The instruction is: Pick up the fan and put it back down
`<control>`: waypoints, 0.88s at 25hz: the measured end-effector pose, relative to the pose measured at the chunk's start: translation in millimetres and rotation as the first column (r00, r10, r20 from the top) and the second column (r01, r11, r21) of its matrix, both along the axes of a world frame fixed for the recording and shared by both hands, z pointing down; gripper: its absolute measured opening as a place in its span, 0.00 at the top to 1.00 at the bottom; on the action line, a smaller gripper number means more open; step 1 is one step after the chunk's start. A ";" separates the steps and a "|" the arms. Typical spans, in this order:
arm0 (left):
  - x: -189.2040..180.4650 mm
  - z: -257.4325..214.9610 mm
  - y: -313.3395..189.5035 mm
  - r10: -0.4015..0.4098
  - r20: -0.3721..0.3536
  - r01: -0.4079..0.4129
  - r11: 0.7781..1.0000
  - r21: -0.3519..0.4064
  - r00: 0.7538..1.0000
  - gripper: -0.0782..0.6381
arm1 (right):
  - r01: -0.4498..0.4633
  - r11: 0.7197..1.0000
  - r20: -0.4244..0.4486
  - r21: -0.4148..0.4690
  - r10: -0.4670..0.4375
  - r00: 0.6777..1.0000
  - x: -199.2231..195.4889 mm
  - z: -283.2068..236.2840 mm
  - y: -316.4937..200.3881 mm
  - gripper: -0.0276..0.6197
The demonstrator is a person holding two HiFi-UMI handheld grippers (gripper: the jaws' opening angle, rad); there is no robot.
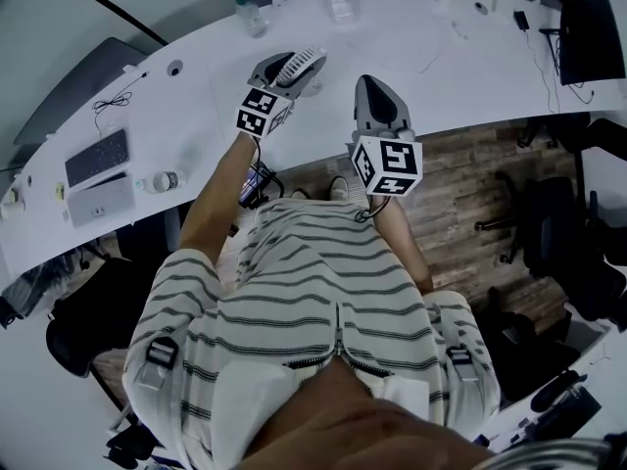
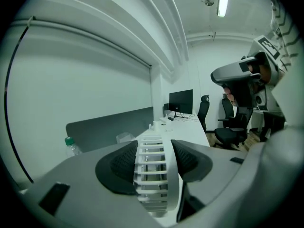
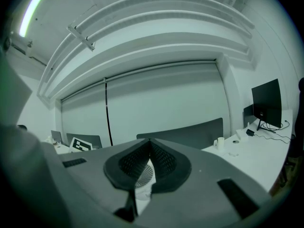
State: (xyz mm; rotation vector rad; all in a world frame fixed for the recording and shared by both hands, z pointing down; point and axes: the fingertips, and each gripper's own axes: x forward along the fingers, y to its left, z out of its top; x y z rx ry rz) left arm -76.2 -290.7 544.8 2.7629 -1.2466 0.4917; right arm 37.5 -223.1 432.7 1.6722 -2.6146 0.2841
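The left gripper (image 1: 286, 74) grips the white fan (image 2: 152, 175), jaws wide, one pad on each face of its grille. The disc stands edge-on, running straight ahead. Just to the right, the right gripper (image 1: 370, 84) is pinched closed and empty. The fan is just past the desk's (image 1: 421, 62) near edge; contact cannot be told. Bare desktop lies beyond, and a bottle (image 1: 250, 13) stands well back.

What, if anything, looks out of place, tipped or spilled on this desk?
Nothing looks spilled or broken. Only the white fan is not standing free: the left gripper clamps its grille rim. Whether its base touches the desk cannot be told.
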 end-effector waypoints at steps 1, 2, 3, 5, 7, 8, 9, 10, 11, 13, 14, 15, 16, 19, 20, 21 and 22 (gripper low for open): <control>1.5 2.3 -2.0 0.017 0.001 -0.017 1.000 -0.001 1.000 0.58 | -0.004 1.000 0.000 -0.001 0.004 1.000 1.6 0.3 -1.0 0.94; 3.3 4.9 -3.7 0.036 0.003 -0.036 0.999 -0.003 0.999 0.58 | -0.008 1.000 0.000 -0.003 0.008 1.000 2.9 0.9 -1.8 0.94; 5.3 8.0 -5.1 0.056 0.006 -0.056 0.998 -0.005 0.998 0.58 | -0.010 1.000 -0.001 -0.005 0.010 1.000 3.9 1.7 -2.5 0.94; 9.1 13.8 -7.7 0.091 0.013 -0.091 0.996 -0.011 0.996 0.58 | -0.015 1.000 -0.003 -0.009 0.015 1.000 5.1 3.2 -3.4 0.94; 12.5 17.6 -9.9 0.121 0.020 -0.121 0.993 -0.013 0.992 0.58 | -0.020 1.000 -0.004 -0.011 0.020 1.000 6.5 3.8 -4.2 0.94; 14.0 18.9 -11.3 0.135 0.022 -0.135 0.991 -0.015 0.991 0.58 | -0.023 1.000 -0.004 -0.012 0.023 1.000 7.6 3.9 -4.6 0.94; 15.4 20.5 -12.8 0.148 0.023 -0.148 0.989 -0.017 0.989 0.58 | -0.026 1.000 -0.003 -0.013 0.026 1.000 8.8 4.1 -4.9 0.94; 16.4 22.4 -14.6 0.161 0.026 -0.161 0.987 -0.021 0.987 0.58 | -0.030 0.999 -0.004 -0.014 0.030 1.000 10.0 4.4 -5.1 0.94; 17.1 24.6 -16.4 0.174 0.031 -0.174 0.984 -0.025 0.984 0.58 | -0.033 0.999 -0.004 -0.015 0.033 0.999 10.9 4.9 -5.4 0.94; 18.3 30.2 -20.2 0.203 0.046 -0.201 0.979 -0.036 0.978 0.58 | -0.038 0.999 -0.006 -0.019 0.038 0.999 12.3 6.0 -6.2 0.94; 18.9 33.7 -22.3 0.219 0.056 -0.216 0.975 -0.043 0.974 0.58 | -0.040 0.999 -0.007 -0.021 0.040 0.999 12.9 6.5 -6.8 0.94; 19.4 37.5 -24.6 0.234 0.065 -0.231 0.972 -0.052 0.970 0.58 | -0.042 0.999 -0.008 -0.022 0.042 0.999 13.5 6.9 -7.5 0.94; 19.3 41.4 -27.3 0.247 0.073 -0.243 0.968 -0.062 0.966 0.58 | -0.045 0.999 -0.009 -0.024 0.044 0.999 13.8 7.1 -8.2 0.94; 18.0 53.6 -33.9 0.272 0.099 -0.263 0.960 -0.095 0.957 0.58 | -0.051 0.998 -0.012 -0.028 0.050 0.999 15.3 8.0 -9.2 0.94; 17.9 57.8 -35.2 0.280 0.108 -0.269 0.957 -0.105 0.954 0.58 | -0.053 0.998 -0.013 -0.031 0.053 0.999 16.1 8.7 -9.2 0.94; 18.1 61.6 -36.3 0.289 0.115 -0.276 0.954 -0.112 0.951 0.58 | -0.055 0.998 -0.013 -0.033 0.055 0.998 16.6 9.5 -9.3 0.94; 18.2 64.7 -37.4 0.298 0.120 -0.284 0.951 -0.119 0.947 0.58 | -0.057 0.998 -0.014 -0.035 0.056 0.998 16.7 10.3 -9.6 0.94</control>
